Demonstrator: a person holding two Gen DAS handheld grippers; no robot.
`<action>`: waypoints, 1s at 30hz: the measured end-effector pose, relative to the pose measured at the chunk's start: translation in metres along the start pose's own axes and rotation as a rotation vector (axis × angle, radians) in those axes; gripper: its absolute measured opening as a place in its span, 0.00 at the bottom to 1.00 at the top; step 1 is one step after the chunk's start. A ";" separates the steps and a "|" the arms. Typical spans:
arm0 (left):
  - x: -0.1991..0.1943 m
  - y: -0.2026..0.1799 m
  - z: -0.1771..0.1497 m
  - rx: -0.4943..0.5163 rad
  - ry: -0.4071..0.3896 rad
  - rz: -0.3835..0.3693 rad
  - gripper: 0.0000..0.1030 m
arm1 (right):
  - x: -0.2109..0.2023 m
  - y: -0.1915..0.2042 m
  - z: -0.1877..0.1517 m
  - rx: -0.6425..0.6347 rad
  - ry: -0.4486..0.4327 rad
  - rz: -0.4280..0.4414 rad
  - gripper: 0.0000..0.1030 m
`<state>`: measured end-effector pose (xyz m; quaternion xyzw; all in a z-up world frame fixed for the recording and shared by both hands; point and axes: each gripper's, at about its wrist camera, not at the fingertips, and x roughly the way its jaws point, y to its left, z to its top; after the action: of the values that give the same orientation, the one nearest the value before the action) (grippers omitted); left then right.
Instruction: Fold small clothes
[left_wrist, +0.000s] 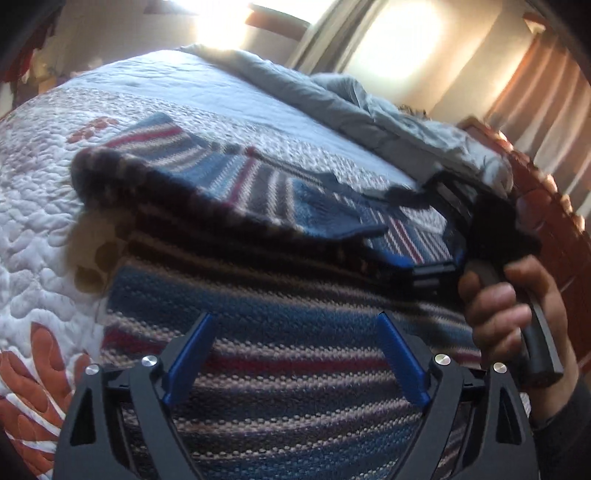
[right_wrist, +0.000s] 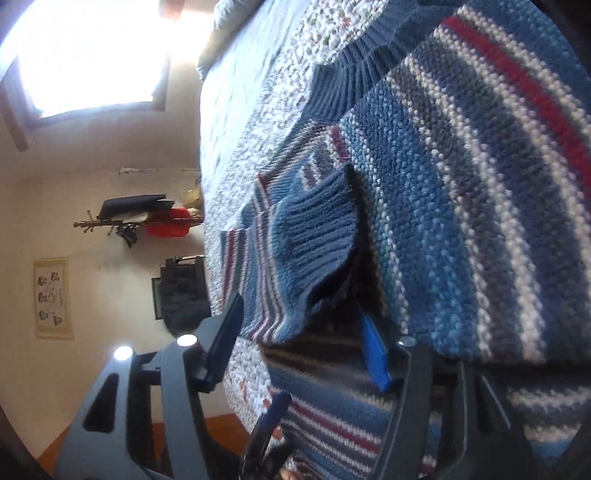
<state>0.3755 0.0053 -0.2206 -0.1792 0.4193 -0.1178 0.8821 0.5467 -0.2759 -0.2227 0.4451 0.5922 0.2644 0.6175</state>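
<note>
A knitted sweater (left_wrist: 280, 332) with blue, white and red stripes lies on the bed, its upper part folded over itself. My left gripper (left_wrist: 294, 317) hovers open just over the near part, with only knit below the blue pads (left_wrist: 192, 354). At the right a hand (left_wrist: 498, 295) holds my right gripper (left_wrist: 448, 258) at the sweater's folded edge. In the right wrist view, which is rolled on its side, my right gripper (right_wrist: 301, 306) straddles a fold of the sweater (right_wrist: 461, 192) with a ribbed cuff (right_wrist: 314, 236). One pad is tucked under the knit; the jaws stand apart.
The sweater rests on a white quilt (left_wrist: 44, 206) with orange patterns. A rumpled grey blanket (left_wrist: 354, 99) lies at the far side. A wooden bed frame (left_wrist: 546, 206) runs along the right. A bright window (right_wrist: 88, 55), a coat rack (right_wrist: 133, 221) and a wall poster (right_wrist: 51, 295) are beyond.
</note>
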 end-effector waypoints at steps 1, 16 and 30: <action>-0.001 -0.003 0.001 0.008 0.000 -0.005 0.86 | 0.002 0.002 0.001 -0.003 -0.013 -0.012 0.49; 0.005 0.011 -0.009 -0.091 0.045 -0.079 0.89 | -0.053 0.105 0.022 -0.445 -0.235 -0.291 0.08; 0.001 -0.001 -0.012 -0.026 0.043 -0.018 0.90 | -0.150 0.027 0.038 -0.378 -0.326 -0.382 0.08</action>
<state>0.3664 0.0013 -0.2280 -0.1917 0.4379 -0.1243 0.8695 0.5649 -0.4008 -0.1290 0.2394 0.4986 0.1741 0.8147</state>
